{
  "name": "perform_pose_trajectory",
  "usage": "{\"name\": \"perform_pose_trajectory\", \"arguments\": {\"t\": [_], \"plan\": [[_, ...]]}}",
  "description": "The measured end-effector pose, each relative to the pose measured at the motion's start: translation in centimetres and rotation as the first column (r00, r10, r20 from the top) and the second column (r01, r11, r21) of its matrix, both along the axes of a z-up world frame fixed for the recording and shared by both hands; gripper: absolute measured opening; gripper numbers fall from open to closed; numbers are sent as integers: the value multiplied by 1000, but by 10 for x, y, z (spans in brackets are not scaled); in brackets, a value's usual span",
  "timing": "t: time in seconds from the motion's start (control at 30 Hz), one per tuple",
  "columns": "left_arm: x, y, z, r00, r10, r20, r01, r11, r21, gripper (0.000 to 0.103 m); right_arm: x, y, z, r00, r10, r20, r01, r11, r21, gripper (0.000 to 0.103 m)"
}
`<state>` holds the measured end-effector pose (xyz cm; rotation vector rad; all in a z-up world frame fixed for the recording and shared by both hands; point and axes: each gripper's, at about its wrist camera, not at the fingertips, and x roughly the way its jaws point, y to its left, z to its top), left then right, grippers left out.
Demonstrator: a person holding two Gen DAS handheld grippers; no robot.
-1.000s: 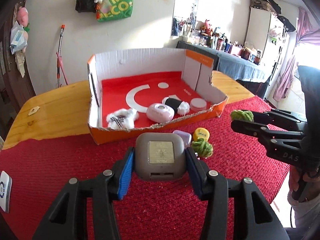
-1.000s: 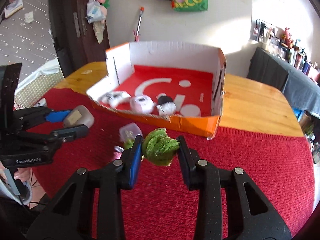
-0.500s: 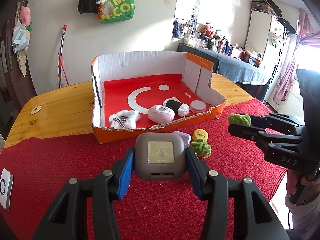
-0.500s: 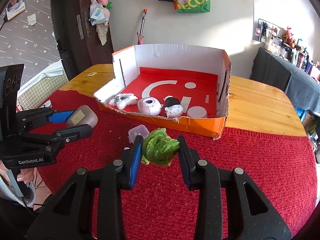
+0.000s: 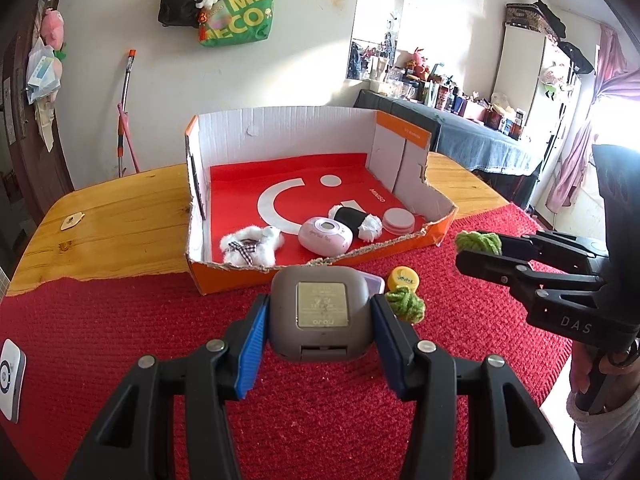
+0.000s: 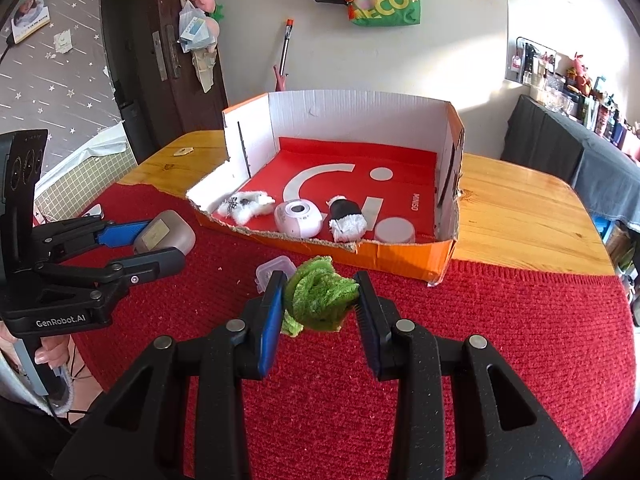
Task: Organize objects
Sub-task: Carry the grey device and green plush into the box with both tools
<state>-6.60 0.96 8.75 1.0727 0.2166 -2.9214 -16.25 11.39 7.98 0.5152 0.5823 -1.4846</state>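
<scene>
Mid-carry here: my left gripper (image 5: pixel 318 344) is clamped on the grey case (image 5: pixel 319 312), my right gripper (image 6: pixel 318 312) on the green yarn ball (image 6: pixel 320 300), both short of the box (image 6: pixel 400 258). Next I'd clear its torn front wall and avoid the fluffy toy (image 5: pixel 250 244) and pink case (image 5: pixel 325 236) inside.

A white device (image 5: pixel 9 384) at the lower left of the left wrist view is cut off by the frame edge. A clear lidded box (image 5: pixel 374 282) at centre hides mostly behind the grey case (image 5: pixel 319 312). The case's label print is too small to read.

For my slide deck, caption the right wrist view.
Right gripper holds green yarn ball before the cardboard box.
</scene>
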Motion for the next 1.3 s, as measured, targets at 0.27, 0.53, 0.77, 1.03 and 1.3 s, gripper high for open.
{"name": "perform_pose_trajectory", "arguments": {"t": [0.27, 0.53, 0.77, 1.03, 1.3], "plan": [[-22, -8, 11, 1000, -18, 3, 18, 999, 28, 52, -2, -21, 12, 1000, -3, -8, 3, 1000, -9, 33], [-95, -29, 13, 992, -60, 114, 48, 994, 102, 52, -20, -94, 17, 998, -57, -39, 60, 994, 87, 33], [-158, -50, -4, 970, -75, 232, 37, 985, 167, 52, -31, -150, 4, 986, -110, -127, 134, 971, 197, 33], [-189, -62, -34, 947, -69, 314, 3, 979, 205, 52, -46, -175, -19, 974, -179, -140, 212, 938, 276, 33], [-202, -67, -43, 936, -64, 346, -10, 978, 209, 52, -56, -190, -27, 968, -213, -133, 246, 914, 323, 33]]}}
